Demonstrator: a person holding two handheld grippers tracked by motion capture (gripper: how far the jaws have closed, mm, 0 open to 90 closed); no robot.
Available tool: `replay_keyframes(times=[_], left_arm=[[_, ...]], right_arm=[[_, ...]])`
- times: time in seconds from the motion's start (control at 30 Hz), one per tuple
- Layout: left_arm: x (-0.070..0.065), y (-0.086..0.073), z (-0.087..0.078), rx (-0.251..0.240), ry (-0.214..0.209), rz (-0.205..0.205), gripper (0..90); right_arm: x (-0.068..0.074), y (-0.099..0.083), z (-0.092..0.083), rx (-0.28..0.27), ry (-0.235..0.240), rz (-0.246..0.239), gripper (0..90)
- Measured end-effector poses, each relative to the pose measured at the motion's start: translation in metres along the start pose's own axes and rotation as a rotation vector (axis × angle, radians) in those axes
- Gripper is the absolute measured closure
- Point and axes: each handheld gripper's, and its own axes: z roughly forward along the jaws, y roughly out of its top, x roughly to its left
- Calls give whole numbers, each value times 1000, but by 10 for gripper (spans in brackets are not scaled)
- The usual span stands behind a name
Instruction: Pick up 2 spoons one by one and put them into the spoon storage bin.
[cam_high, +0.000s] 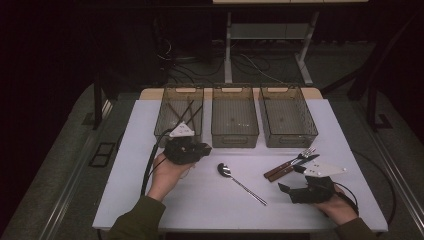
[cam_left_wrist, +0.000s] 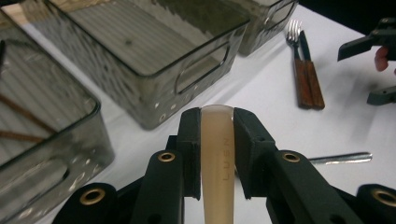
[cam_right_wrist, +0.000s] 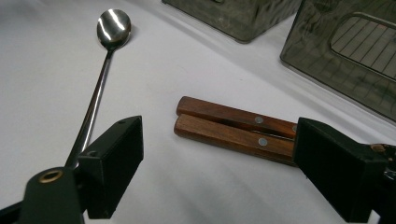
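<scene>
Beige handle (cam_left_wrist: 217, 154) clamped in left gripper (cam_left_wrist: 217, 140), long axis pointing toward bins (cam_left_wrist: 154, 70)

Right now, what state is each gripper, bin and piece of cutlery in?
Left gripper: shut on a pale beige handle.
Right gripper: open, holding nothing.
Left bin: holds thin sticks.
Middle bin: looks empty.
Right bin: looks empty.
Spoon: flat on the table.
Fork and knife: lying side by side.
</scene>
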Motion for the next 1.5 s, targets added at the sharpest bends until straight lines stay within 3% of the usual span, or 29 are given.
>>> replay_keyframes(times=[0.4,0.73,1.13,1.5], left_arm=[[0,20,13,-23,-24,15,732],[4,35,28,-46,-42,3,732],[11,67,49,-57,-49,6,732],[22,96,83,-50,-31,10,732]], right_arm=[[0,0,-1,1,-2,4,155],[-1,0,-1,-9,-5,5,155],[-1,0,-2,-15,-6,16,155],[-2,0,-3,-21,-1,28,155]])
